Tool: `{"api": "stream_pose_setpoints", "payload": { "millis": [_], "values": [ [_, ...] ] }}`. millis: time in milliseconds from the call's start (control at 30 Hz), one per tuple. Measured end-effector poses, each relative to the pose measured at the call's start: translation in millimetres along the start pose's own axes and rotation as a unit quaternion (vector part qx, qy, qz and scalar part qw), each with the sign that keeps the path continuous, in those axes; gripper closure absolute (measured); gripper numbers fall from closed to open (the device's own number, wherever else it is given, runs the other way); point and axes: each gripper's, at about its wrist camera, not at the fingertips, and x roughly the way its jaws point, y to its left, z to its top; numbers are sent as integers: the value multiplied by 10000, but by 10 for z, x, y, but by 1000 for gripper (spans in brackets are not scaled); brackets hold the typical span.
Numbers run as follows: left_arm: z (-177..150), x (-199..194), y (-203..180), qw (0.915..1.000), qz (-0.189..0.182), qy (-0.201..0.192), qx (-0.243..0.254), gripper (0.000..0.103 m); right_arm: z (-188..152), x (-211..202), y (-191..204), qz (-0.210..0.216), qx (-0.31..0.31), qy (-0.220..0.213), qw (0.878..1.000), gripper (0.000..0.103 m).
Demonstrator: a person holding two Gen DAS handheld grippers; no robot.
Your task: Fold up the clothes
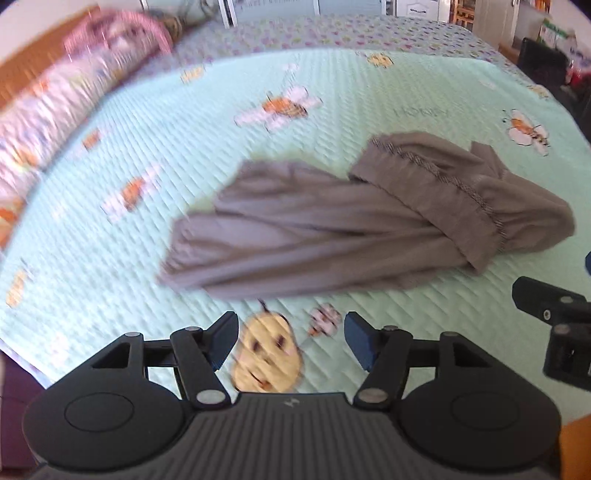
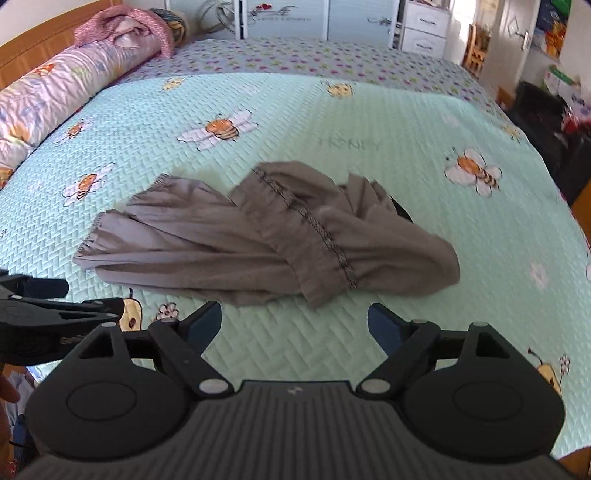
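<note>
A grey-brown garment (image 1: 332, 225) with a gathered elastic waistband lies crumpled on the mint quilt; the right wrist view shows the garment (image 2: 258, 240) in the middle of the bed. My left gripper (image 1: 290, 341) hovers open over the quilt just short of the cloth, nothing between its fingers. My right gripper (image 2: 293, 325) is open too, wide, just short of the garment's near edge and apart from it. The right gripper's body (image 1: 561, 325) shows at the right edge of the left wrist view, and the left gripper's body (image 2: 44, 317) at the left edge of the right wrist view.
A mint quilt (image 2: 369, 129) with bee prints covers the bed. A rolled pink floral duvet (image 2: 48, 99) lies along the left side by the wooden headboard. White cabinets (image 2: 280, 18) stand behind the bed, and dark clutter (image 2: 546, 122) sits at the far right.
</note>
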Motion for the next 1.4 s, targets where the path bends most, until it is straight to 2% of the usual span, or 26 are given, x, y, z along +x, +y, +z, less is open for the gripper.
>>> {"api": "stream_pose_setpoints", "payload": {
  "millis": [133, 467, 800, 1400],
  "values": [
    [62, -44, 37, 10000, -67, -40, -37, 36, 62, 39, 60, -64, -130, -9, 9999, 16],
    [30, 58, -62, 9984, -476, 309, -20, 36, 26, 116, 38, -58, 6, 140, 9999, 16],
    [46, 78, -78, 9987, -417, 283, 27, 36, 27, 173, -7, -68, 106, 192, 9997, 16],
    [25, 337, -32, 9979, -445, 479, 4, 36, 38, 396, 62, -152, 101, 391, 9991, 16]
  ]
}}
